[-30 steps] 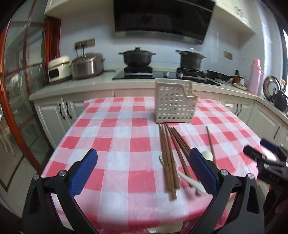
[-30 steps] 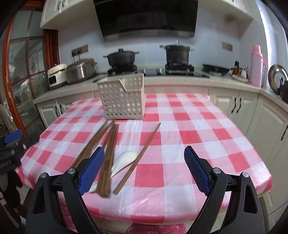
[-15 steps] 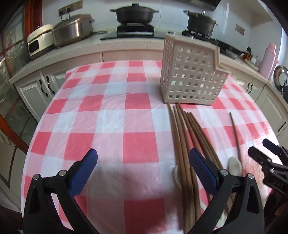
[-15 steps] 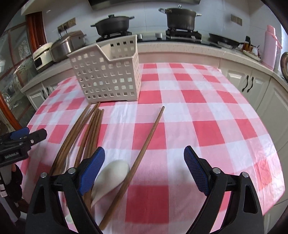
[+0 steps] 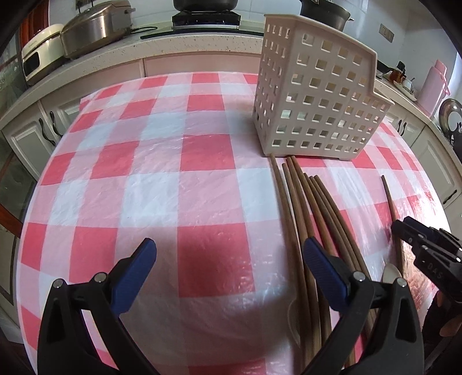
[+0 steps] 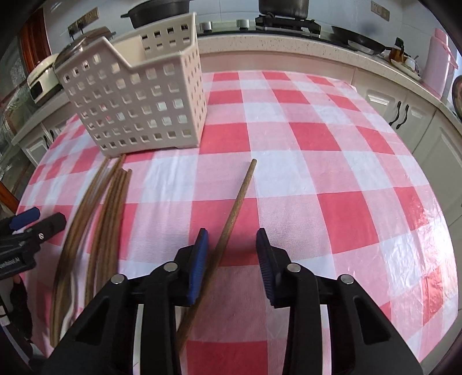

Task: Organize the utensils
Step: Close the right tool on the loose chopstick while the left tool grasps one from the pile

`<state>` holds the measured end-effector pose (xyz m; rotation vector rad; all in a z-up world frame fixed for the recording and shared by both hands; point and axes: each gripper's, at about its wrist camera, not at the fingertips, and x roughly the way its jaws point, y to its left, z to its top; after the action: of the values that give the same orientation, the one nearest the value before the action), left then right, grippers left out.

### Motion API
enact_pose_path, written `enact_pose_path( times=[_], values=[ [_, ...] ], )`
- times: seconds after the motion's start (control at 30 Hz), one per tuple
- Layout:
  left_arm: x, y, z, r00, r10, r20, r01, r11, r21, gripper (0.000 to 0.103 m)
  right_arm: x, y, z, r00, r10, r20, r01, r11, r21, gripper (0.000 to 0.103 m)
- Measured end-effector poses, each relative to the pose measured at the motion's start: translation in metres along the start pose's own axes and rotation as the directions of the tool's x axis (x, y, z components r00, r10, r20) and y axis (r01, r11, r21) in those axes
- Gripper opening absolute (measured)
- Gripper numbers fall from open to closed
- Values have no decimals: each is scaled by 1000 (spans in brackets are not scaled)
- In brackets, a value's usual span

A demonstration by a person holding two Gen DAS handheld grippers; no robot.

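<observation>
Fingers (image 6: 199, 259) of the right gripper (image 6: 232, 259) are closing around a lone chopstick (image 6: 235, 202) (pads not pressing), left gripper (image 5: 228, 274) spread beside the bundle (image 5: 303, 219).

Kitchen: speckled stone counter (image 6: 288, 43) over white cabinets (image 6: 404, 115) with dark handles, pale wall behind. Hob with black pots (image 6: 161, 11); steel cooker (image 5: 95, 26); pink flask (image 5: 433, 83). Daylight throughout.
</observation>
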<state>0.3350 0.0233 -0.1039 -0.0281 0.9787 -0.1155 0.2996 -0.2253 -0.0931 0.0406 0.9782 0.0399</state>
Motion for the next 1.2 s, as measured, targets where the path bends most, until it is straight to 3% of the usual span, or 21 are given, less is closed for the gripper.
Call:
enact_pose_path(
  times=[0.17,0.43,0.6,0.93,1.2],
  values=[
    [10,-4,7,1000,-9,-21,9,1000,6,90,2,-1,2,1000,-16,18,16,1000,-21,20],
    [16,-17,15,1000,7,-27,-6,1000,29,82,2,-4,2,1000,2,23,-1,1000,-21,20],
    [14,-18,18,999,2,-34,-1,1000,25,67,1,-4,1,1000,13,21,-13,1000,-23,20],
    [21,-26,17,998,28,-58,-24,997,68,61,1,-4,0,1000,17,22,-16,999,-31,20],
    [19,-32,19,998,26,-58,-22,997,77,18,2,1,0,1000,-10,22,12,997,-75,15]
  ],
)
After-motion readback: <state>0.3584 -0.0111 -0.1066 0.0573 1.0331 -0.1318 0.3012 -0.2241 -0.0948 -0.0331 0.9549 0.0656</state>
